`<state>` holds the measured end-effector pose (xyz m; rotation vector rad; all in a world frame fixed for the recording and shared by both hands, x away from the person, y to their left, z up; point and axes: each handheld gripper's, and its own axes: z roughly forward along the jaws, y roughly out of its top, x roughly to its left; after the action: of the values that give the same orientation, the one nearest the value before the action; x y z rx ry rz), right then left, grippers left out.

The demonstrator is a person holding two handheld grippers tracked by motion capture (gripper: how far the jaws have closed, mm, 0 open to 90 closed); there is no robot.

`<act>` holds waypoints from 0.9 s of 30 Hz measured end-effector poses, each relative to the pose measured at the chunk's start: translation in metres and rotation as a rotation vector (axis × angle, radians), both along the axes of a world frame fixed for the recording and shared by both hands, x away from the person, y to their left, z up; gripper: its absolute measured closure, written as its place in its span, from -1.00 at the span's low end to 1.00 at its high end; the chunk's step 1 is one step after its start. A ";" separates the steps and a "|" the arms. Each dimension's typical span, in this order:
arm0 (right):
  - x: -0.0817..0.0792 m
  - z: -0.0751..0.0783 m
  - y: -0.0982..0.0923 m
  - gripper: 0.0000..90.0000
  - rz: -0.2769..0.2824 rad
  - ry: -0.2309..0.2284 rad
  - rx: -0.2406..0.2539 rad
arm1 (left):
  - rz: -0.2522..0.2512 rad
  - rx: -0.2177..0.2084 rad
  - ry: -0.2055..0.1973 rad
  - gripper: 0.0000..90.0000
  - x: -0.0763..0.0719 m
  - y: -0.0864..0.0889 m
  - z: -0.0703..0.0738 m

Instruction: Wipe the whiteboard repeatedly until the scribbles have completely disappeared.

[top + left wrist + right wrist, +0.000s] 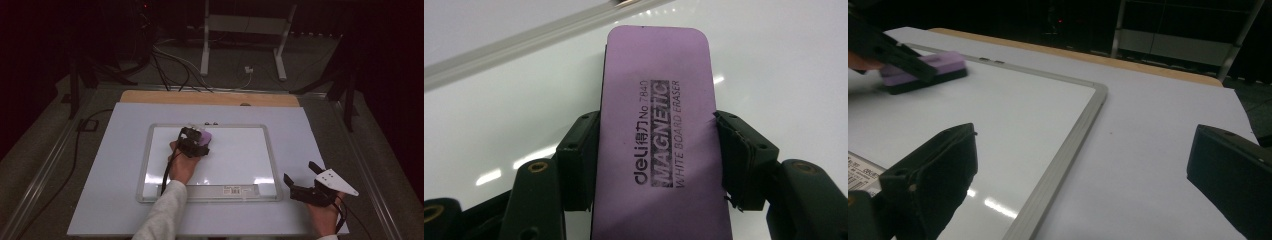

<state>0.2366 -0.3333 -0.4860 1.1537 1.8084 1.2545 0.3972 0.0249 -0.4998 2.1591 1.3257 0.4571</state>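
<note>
Left gripper (656, 150): jaws clamped on purple eraser (656, 125), flat on whiteboard (240, 150). Right gripper (1083, 170): jaws wide apart, empty, above worktop (115, 190).

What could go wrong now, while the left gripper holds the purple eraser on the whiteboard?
1. The left gripper pinches the purple eraser only by its long edges; it may twist or slip.
2. The eraser sits near the whiteboard's frame and may bump it.
3. The right gripper is open, off the whiteboard, so the whiteboard may slide.
</note>
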 end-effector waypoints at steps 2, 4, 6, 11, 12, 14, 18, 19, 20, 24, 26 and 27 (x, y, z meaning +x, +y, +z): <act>0.000 0.000 0.000 -0.99 0.000 0.001 0.001 | -0.025 -0.010 -0.002 -0.07 0.001 -0.017 -0.001; 0.000 0.000 0.001 -0.99 0.003 0.002 0.000 | -0.054 -0.021 0.003 -0.07 0.000 -0.033 -0.001; 0.000 -0.001 0.001 -0.99 0.008 0.001 -0.005 | -0.088 -0.040 0.008 -0.07 -0.003 -0.048 -0.001; -0.001 0.000 -0.001 -0.99 0.004 0.000 0.001 | -0.230 -0.035 0.010 -0.07 -0.019 -0.077 0.000; -0.001 0.000 -0.001 -0.99 0.004 0.000 0.001 | -0.242 -0.025 -0.001 -0.07 -0.021 -0.079 0.000; -0.001 0.000 0.000 -0.99 0.005 -0.005 -0.001 | -0.244 -0.026 0.003 -0.07 -0.021 -0.076 0.000; -0.001 0.000 0.000 -0.99 0.005 -0.005 -0.002 | -0.174 0.004 -0.007 -0.07 -0.014 -0.051 0.001; -0.001 0.000 0.000 -0.99 0.005 -0.005 0.000 | -0.143 0.003 -0.005 -0.07 -0.011 -0.041 0.000; -0.001 0.000 -0.001 -0.99 0.004 -0.004 0.001 | -0.112 0.003 0.000 -0.07 -0.008 -0.030 0.000; -0.001 0.001 -0.002 -0.99 0.000 -0.004 0.005 | 0.006 -0.008 0.008 -0.07 -0.002 0.011 0.000; -0.001 0.001 -0.003 -0.99 -0.002 -0.005 0.005 | 0.034 -0.015 0.007 -0.07 -0.004 0.027 0.000; -0.001 0.001 -0.002 -0.99 -0.003 -0.005 0.006 | 0.042 -0.022 0.006 -0.07 -0.005 0.033 -0.001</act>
<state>0.2356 -0.3358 -0.4854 1.1554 1.7995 1.2613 0.3923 0.0583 -0.5004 2.1203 1.3751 0.4510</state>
